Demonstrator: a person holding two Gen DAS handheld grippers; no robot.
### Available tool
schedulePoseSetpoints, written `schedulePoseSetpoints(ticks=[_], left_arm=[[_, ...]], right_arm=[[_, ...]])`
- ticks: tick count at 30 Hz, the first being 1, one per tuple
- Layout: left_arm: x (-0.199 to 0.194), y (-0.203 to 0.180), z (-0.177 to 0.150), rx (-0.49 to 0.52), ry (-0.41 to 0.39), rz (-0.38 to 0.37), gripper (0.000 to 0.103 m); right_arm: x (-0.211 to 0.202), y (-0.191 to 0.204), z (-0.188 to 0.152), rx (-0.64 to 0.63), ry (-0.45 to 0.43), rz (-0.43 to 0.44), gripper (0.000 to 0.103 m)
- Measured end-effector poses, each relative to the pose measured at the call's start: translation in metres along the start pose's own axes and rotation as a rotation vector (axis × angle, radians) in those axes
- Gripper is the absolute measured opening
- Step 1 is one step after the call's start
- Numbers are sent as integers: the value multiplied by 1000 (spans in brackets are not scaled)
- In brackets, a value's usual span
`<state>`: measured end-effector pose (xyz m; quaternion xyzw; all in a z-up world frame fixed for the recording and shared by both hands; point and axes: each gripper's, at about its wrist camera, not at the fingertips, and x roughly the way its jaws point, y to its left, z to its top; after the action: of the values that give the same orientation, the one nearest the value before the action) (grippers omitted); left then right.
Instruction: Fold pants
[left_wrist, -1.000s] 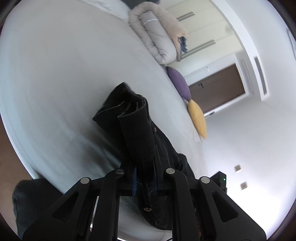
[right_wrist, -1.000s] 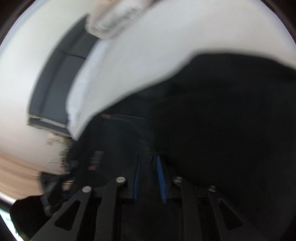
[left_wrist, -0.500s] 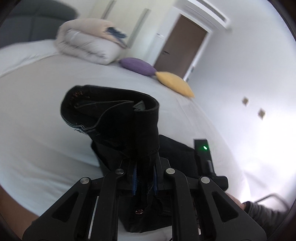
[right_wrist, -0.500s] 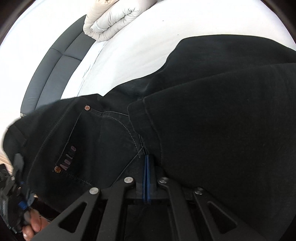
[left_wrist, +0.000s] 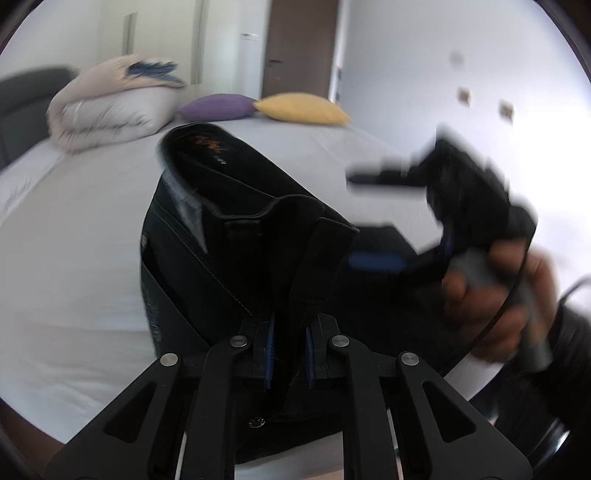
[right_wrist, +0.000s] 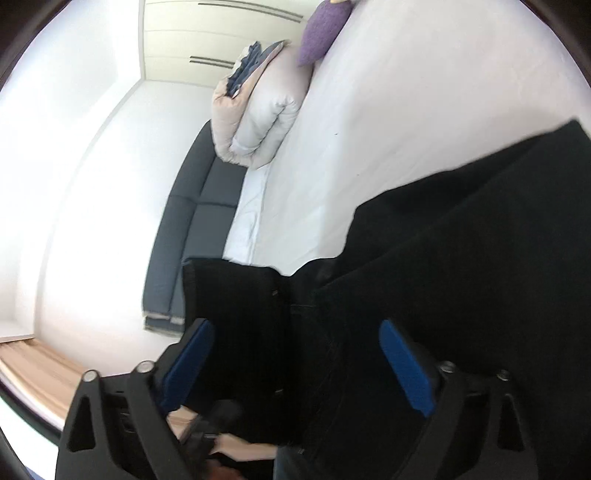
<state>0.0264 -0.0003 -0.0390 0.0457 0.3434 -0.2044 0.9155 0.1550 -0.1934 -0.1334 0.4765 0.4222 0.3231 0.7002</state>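
A white-sheeted bed (left_wrist: 92, 229) is seen beneath the black pants (left_wrist: 229, 236), whose legs are spread over the mattress (right_wrist: 480, 240) while the waistband end is lifted clear of it. That waistband is pinched between the nearly closed jaws of the left gripper (left_wrist: 289, 354). The right gripper (right_wrist: 295, 365), shut a moment ago on the fabric, has just been opened wide; cloth is seen between the blue pads (right_wrist: 404, 365) but appears not to be pressed by them, though blur makes this uncertain. One end has thus been released, so a new hold for the next fold is probably being sought.
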Motion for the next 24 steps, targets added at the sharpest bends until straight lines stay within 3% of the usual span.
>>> schedulePoseSetpoints(ticks=[4, 7, 11, 13, 15, 17, 20, 23, 24], left_arm=[[31, -44, -10, 122, 63, 9, 11], [48, -70, -20, 193, 94, 12, 11], [64, -115, -44, 363, 110, 53, 11], [72, -132, -51, 421, 111, 81, 11], [79, -127, -49, 421, 113, 82, 11], [84, -131, -48, 423, 112, 82, 11], [91, -141, -51, 444, 113, 91, 11], [100, -149, -50, 443, 123, 80, 11], [102, -151, -49, 449, 121, 77, 11]], right_arm=[[-10, 1, -8, -46, 25, 20, 103], [-9, -5, -14, -53, 45, -36, 103], [-6, -13, -17, -73, 88, -122, 100], [-10, -16, -16, -96, 111, -177, 90], [-15, -20, -17, -120, 136, -241, 69], [-16, -23, -15, -107, 149, -277, 56], [-30, -27, -21, -124, 145, -300, 50], [-29, -29, -17, -180, 158, -386, 23], [-27, -26, -15, -183, 156, -381, 20]])
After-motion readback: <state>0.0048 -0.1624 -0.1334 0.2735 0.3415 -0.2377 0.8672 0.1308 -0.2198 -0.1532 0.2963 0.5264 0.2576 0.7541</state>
